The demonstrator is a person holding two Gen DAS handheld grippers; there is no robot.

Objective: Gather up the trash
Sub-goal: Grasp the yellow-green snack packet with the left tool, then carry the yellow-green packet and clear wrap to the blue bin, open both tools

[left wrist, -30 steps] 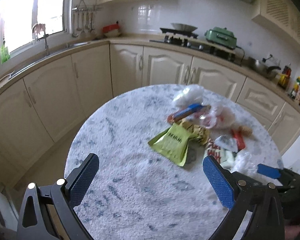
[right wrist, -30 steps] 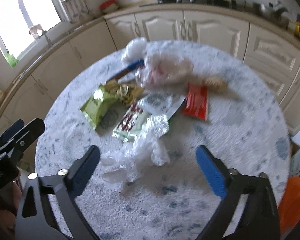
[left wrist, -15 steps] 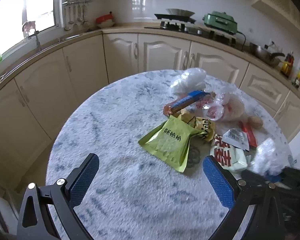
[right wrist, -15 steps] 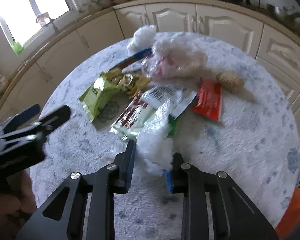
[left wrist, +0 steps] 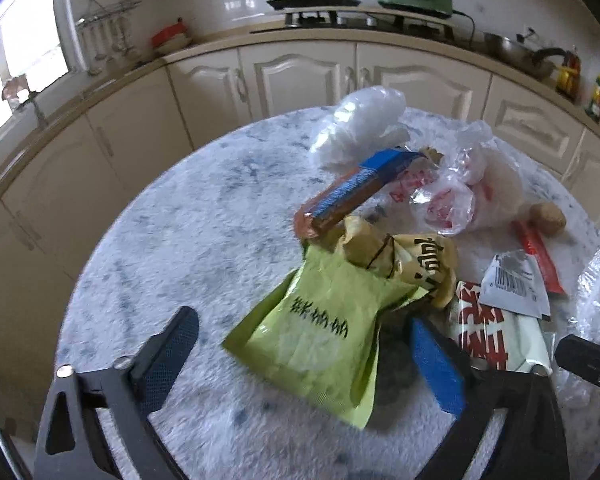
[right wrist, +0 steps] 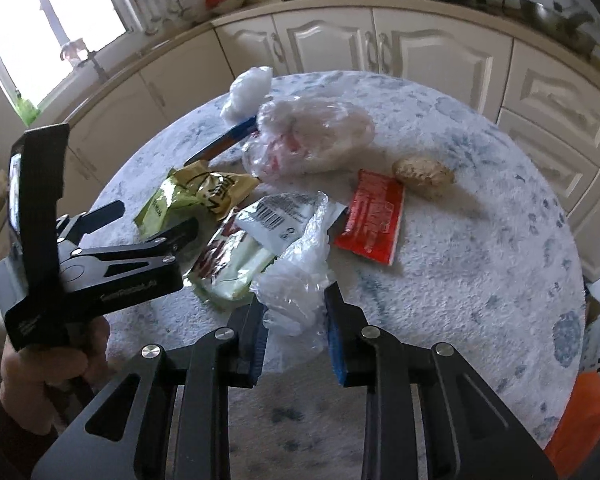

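Round marble-pattern table (right wrist: 480, 240): carries the scattered trash. Green snack pouch (left wrist: 324, 320): flat on the table, between the closing jaws of the left gripper (left wrist: 304, 344), pads not touching it. Right gripper (right wrist: 296, 320): jaws narrow, clamped on the crumpled clear plastic wrap (right wrist: 296, 280), beside the red sachet (right wrist: 374, 216)

We look steeply down from both wrists, close over the round table (left wrist: 204, 216), sharing its litter pile (right wrist: 284, 184).
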